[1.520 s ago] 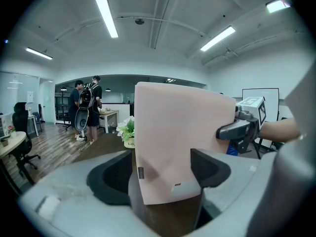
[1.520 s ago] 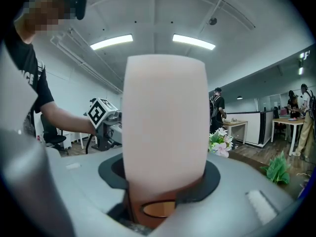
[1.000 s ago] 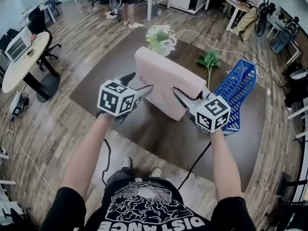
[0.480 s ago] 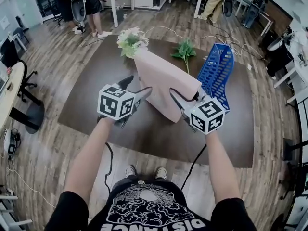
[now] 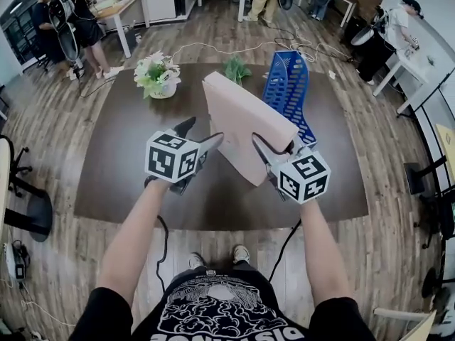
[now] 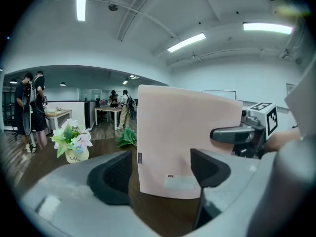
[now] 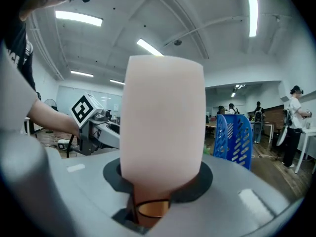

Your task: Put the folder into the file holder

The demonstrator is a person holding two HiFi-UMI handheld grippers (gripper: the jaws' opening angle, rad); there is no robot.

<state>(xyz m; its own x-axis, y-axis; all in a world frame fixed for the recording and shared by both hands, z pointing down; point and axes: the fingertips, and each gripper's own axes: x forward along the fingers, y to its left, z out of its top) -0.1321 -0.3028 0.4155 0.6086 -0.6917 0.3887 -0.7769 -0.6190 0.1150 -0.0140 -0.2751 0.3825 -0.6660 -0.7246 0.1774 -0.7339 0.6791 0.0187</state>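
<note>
My right gripper [image 5: 266,148] is shut on the lower edge of a pale pink folder [image 5: 245,123], which stands upright and tilted over the brown table [image 5: 128,176]. In the right gripper view the folder [image 7: 163,127] fills the space between the jaws of that gripper [image 7: 160,181]. The left gripper [image 5: 206,144] is open just left of the folder; its jaws stand wide apart, with the folder [image 6: 185,142] a little ahead of them. The blue perforated file holder [image 5: 288,91] stands on the table directly behind the folder, and it shows as the blue holder [image 7: 234,137] to the right in the right gripper view.
A pot of white flowers [image 5: 158,74] and a green sprig [image 5: 234,68] sit at the table's far side. A cable [image 5: 284,251] trails from the right gripper to the floor. People stand at desks [image 5: 117,6] beyond the table.
Both grippers and the folder have swung across the table toward the file holder. The holder was off to the right of the folder and now stands right behind it.
</note>
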